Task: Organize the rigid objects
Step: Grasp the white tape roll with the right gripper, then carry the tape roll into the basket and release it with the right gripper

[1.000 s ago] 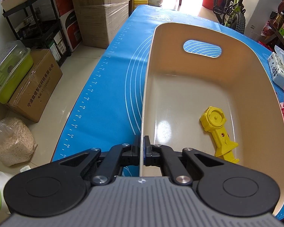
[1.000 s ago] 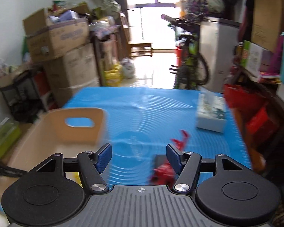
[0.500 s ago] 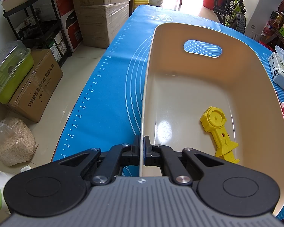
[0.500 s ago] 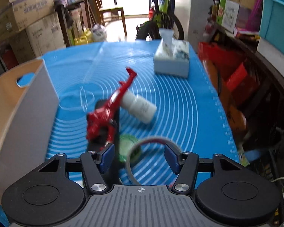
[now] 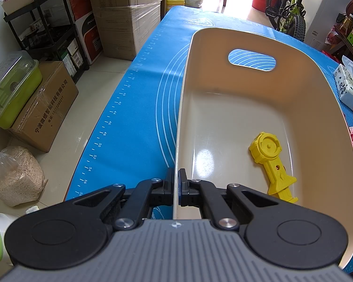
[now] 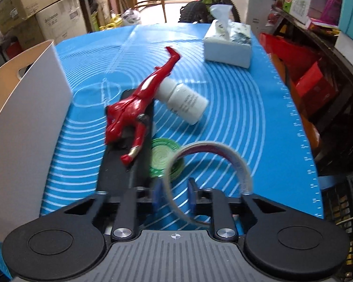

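Between its fingers, the left gripper (image 5: 175,185) pinched the bin (image 5: 322,122) wall. Ahead of it, inside, lay a yellow toy (image 5: 271,164). The right gripper (image 6: 174,193) was partly spread around a ring (image 6: 226,155).

A tissue box (image 6: 228,44) sits on the blue mat (image 6: 242,108); cardboard boxes (image 5: 127,16) stand beside.

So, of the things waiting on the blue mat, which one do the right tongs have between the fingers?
The grey ring: the right tongs straddle its band. The red figure, white bottle and green lid lie untouched.
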Motion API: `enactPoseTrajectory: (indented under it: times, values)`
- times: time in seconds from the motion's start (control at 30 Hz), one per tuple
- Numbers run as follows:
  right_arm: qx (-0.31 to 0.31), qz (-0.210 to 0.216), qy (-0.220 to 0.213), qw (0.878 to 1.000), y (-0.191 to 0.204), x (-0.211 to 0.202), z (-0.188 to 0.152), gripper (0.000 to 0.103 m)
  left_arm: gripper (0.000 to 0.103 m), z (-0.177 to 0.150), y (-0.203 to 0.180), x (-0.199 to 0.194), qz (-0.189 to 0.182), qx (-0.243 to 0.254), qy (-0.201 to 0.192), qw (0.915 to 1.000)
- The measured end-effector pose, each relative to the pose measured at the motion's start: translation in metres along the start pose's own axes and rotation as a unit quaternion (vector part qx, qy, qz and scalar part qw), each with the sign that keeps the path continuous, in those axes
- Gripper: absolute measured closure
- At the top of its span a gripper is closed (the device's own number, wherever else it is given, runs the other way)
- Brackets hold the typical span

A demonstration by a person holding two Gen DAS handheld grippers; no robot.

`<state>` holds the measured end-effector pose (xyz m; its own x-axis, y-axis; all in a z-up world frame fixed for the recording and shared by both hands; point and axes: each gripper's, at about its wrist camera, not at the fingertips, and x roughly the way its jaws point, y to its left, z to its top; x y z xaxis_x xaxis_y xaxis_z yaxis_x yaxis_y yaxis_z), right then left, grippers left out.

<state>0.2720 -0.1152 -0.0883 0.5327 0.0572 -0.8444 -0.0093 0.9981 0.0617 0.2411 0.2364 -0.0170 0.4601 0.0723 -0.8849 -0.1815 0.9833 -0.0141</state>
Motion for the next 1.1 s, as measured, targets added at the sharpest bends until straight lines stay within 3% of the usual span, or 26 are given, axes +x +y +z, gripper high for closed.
enactPoseTrajectory:
  times: [0.37, 0.67, 0.93, 1.1]
  values:
    - [-0.005, -0.03, -0.045, 0.999, 0.005, -0.021, 0.001, 0.086, 0.098, 0.0, 0.0, 0.0, -0.001, -0.001, 0.0, 1.0]
    - [-0.025, -0.031, -0.132, 0.99, 0.019, -0.069, 0.028, 0.086, 0.098, -0.001, 0.001, 0.0, -0.001, -0.002, 0.001, 1.0]
    - [-0.072, 0.008, -0.189, 0.979, 0.059, -0.104, 0.065, 0.086, 0.098, -0.001, 0.001, 0.0, -0.001, -0.003, 0.001, 1.0]
    - [-0.099, 0.047, -0.202, 0.973, 0.098, -0.11, 0.079, 0.086, 0.099, -0.001, 0.001, 0.0, -0.001, -0.002, 0.001, 1.0]
